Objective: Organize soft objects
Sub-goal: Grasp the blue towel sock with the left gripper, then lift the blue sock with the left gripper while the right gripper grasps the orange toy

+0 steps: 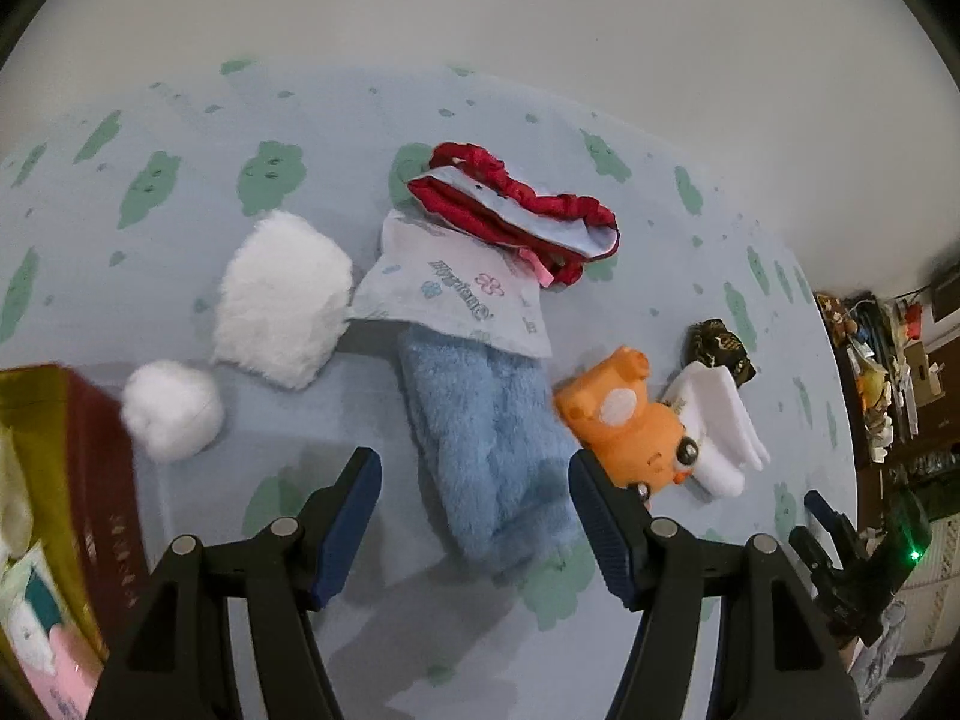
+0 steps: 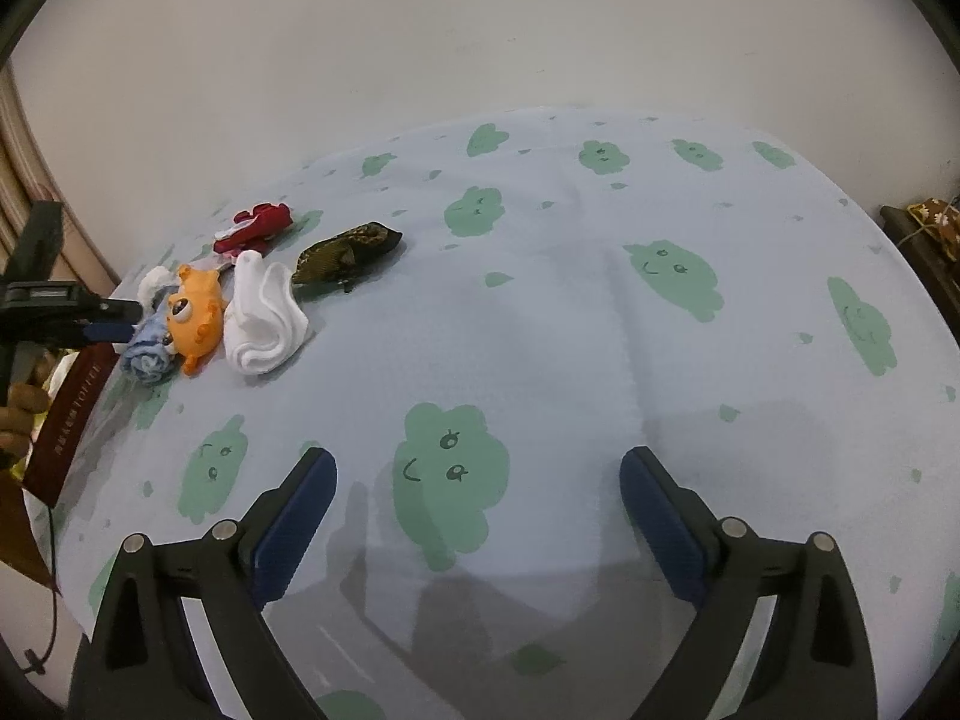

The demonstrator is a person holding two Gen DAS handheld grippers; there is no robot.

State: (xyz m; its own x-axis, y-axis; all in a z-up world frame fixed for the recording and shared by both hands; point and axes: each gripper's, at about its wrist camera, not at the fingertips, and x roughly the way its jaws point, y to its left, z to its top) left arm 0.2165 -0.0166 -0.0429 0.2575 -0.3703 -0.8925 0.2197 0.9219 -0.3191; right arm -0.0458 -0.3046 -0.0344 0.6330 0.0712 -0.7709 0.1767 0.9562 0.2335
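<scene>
Soft objects lie grouped on a pale blue cloth with green cloud faces [image 2: 540,312] that covers the surface. Blue fluffy towel [image 1: 486,450], folded, lies lengthwise at the centre of the left wrist view, its near end between the 2 fingers of the left claw [image 1: 474,516]. A printed tissue pack [image 1: 456,294] overlaps the towel's far end. Behind the pack, touching it, sits a red ruffled fabric piece with pale blue lining [image 1: 522,210].

Left of the pack: a white furry square [image 1: 279,300], edge against the pack. A white fluffy ball [image 1: 174,411] lies just beside the square's near corner.

Right of the towel: an orange plush toy [image 1: 624,426] on its side, touching the towel's edge. A folded white cloth [image 1: 720,426] lies against the toy's far side. A dark patterned pouch [image 1: 720,351] sits just behind the white cloth.

A dark red box [image 1: 72,480] with gold lining stands at the left edge of the left wrist view; contents are partly visible, not identifiable.

Left claw: jaws spread wide, nothing gripped; its right finger is close to the orange toy, contact cannot be told.

Right claw [image 2: 480,516]: jaws spread wide, holding nothing, over a bare patch of cloth well apart from the group. Clutter on shelving [image 1: 888,348] is visible at the far right.
</scene>
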